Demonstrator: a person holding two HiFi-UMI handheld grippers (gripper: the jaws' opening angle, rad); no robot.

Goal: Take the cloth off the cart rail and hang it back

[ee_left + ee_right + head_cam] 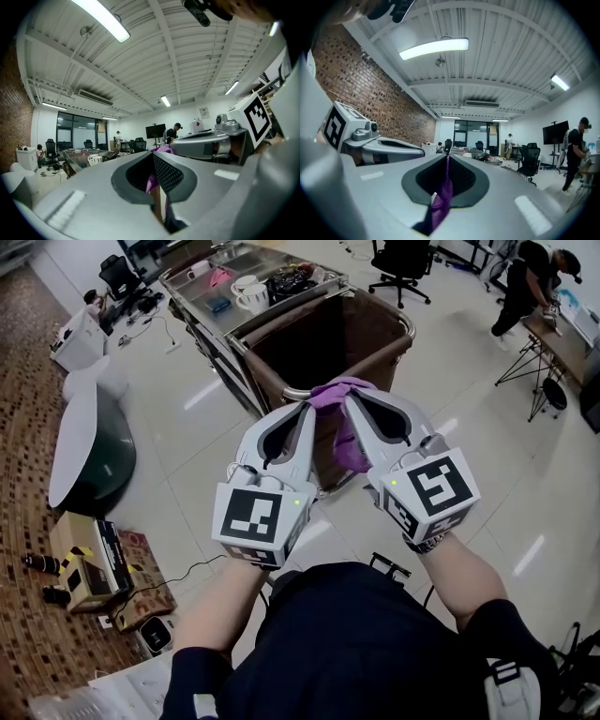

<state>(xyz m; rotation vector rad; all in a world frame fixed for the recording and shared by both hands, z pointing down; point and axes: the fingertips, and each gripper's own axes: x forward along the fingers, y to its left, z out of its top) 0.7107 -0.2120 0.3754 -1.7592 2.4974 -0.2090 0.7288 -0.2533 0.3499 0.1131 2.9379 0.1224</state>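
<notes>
A purple cloth is bunched between both grippers just above the near metal rail of a brown bag cart. My left gripper holds its left part and my right gripper its right part, their tips nearly touching. In the left gripper view the left gripper is shut, with the purple cloth pinched between its jaws. The right gripper in its own view is also shut, a strip of the cloth hanging down from its jaws. Part of the cloth droops in front of the cart's near wall.
The cart's far shelf carries white cups and small items. A round white table and boxes lie to the left. An office chair stands behind the cart, and a person works at a folding table at far right.
</notes>
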